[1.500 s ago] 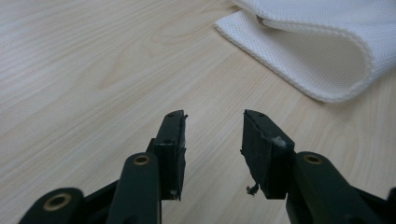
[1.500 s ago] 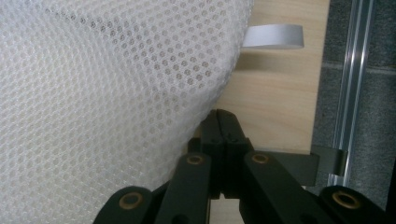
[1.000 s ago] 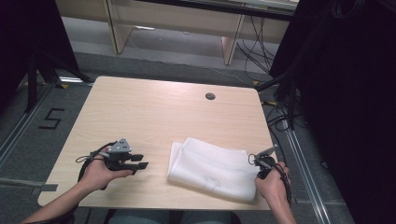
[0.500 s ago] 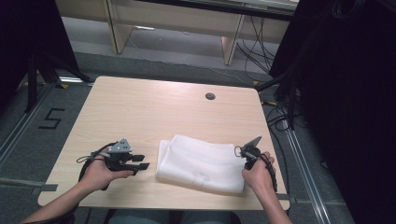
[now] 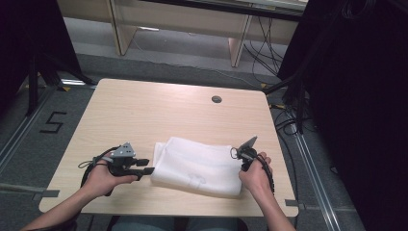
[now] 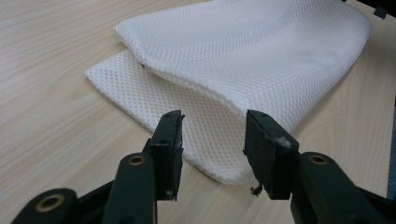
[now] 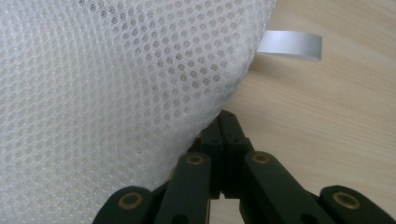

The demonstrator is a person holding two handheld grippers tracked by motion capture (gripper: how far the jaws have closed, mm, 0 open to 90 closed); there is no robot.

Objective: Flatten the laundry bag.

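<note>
- White mesh bag (image 5: 197, 166) is lying folded near the table's (image 5: 144, 110) front edge.
- Left gripper (image 6: 212, 140) is standing open at its corner.
- Right gripper (image 7: 224, 135) is pinching its edge shut.

White mesh bag (image 7: 116, 93) runs off the top and left edges of the right gripper view, draped over the right gripper (image 7: 227, 122) so whether its closed jaws pinch the mesh cannot be told. Beside the bag, a grey tab (image 7: 290, 45) is partly covered. In the high view, both forearms are cut off below the table (image 5: 144, 110).
</note>
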